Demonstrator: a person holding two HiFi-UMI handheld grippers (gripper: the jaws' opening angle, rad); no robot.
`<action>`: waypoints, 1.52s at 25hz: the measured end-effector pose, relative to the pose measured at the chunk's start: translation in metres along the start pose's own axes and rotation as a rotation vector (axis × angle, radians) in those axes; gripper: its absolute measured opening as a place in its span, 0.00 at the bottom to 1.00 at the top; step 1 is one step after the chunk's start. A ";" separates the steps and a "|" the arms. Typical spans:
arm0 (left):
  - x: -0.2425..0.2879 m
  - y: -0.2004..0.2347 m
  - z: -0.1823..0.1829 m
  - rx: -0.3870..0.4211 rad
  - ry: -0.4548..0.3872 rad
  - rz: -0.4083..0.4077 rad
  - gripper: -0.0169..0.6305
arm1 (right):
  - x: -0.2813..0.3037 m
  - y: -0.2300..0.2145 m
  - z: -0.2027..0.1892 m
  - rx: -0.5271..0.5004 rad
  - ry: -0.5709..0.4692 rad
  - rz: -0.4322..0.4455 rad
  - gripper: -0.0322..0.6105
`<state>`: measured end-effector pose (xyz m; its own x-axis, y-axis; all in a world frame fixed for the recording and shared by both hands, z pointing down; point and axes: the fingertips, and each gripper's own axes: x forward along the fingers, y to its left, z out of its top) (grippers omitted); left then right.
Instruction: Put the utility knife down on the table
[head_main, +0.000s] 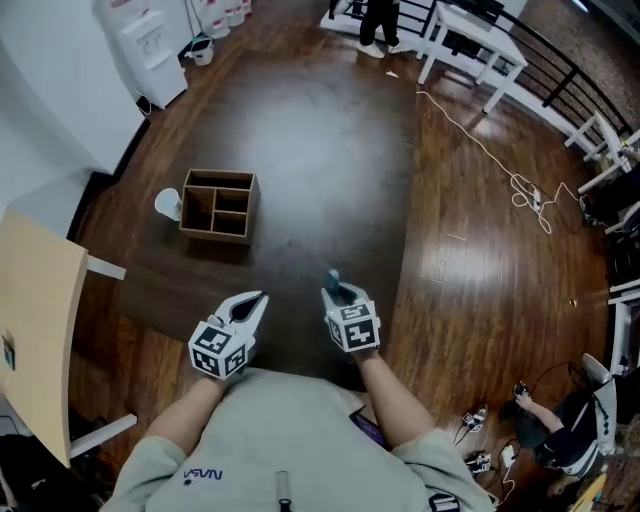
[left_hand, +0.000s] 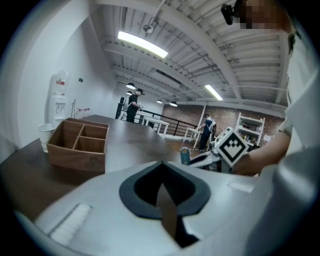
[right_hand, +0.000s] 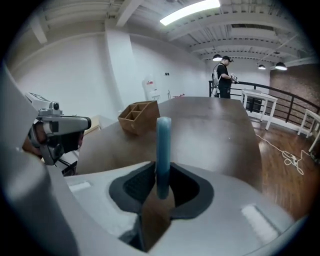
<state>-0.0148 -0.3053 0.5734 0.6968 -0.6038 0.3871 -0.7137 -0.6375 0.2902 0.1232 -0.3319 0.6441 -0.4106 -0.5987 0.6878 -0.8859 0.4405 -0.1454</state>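
Note:
A blue utility knife (head_main: 337, 284) (right_hand: 163, 150) stands up out of my right gripper (head_main: 340, 294) (right_hand: 161, 170), which is shut on it above the near part of the dark brown table (head_main: 300, 150). From the left gripper view the same knife (left_hand: 185, 156) shows at the right, sticking out of that gripper. My left gripper (head_main: 260, 299) (left_hand: 161, 164) hovers a little to the left of it, near the table's front edge. Its jaws meet at the tip with nothing between them.
A wooden compartment box (head_main: 220, 205) (left_hand: 80, 142) (right_hand: 139, 116) sits at the table's left with a white cup (head_main: 168, 204) beside it. A pale board (head_main: 35, 330) stands at far left. A cable (head_main: 500, 160) lies on the floor; a person (head_main: 378, 25) stands by white tables.

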 end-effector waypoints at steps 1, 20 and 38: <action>0.005 0.000 -0.005 -0.007 0.017 -0.008 0.03 | 0.006 -0.001 -0.005 -0.001 0.026 -0.001 0.19; 0.047 0.015 -0.038 -0.152 0.113 0.010 0.03 | 0.045 0.019 -0.050 -0.197 0.250 0.032 0.19; 0.019 0.015 -0.008 -0.181 -0.008 -0.010 0.03 | -0.010 0.012 -0.015 -0.077 0.078 -0.030 0.25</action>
<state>-0.0127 -0.3220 0.5919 0.7036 -0.6022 0.3772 -0.7078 -0.5470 0.4470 0.1199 -0.3108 0.6462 -0.3633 -0.5597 0.7449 -0.8771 0.4751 -0.0707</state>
